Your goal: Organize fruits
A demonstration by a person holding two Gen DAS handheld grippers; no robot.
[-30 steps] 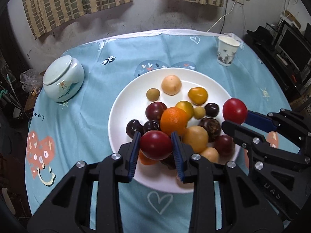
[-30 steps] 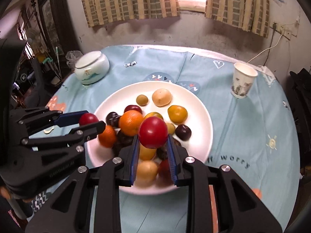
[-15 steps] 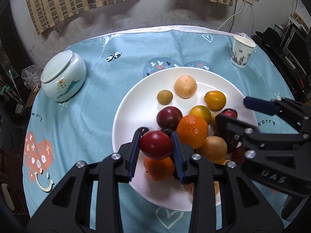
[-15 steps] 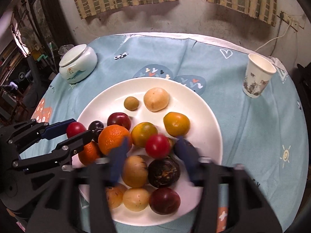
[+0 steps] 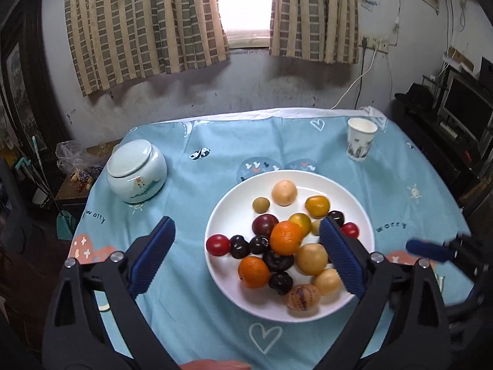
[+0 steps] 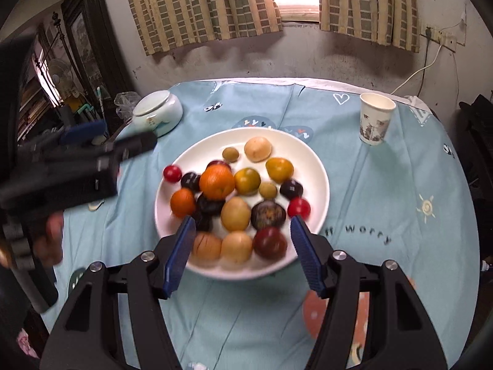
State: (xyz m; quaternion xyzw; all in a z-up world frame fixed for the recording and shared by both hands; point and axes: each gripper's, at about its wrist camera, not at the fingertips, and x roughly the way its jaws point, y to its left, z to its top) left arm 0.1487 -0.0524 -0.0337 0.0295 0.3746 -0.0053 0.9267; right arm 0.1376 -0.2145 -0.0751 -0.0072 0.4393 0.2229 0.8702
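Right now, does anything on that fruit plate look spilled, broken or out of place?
Nothing stands out. All the fruit sits inside the white plate, none on the tablecloth. The paper cup and lidded jar stand upright.

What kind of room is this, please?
Probably a lived-in home room: a table with a cartoon-print tablecloth, checked curtains at a window, and a plate of fruit beside a paper cup.
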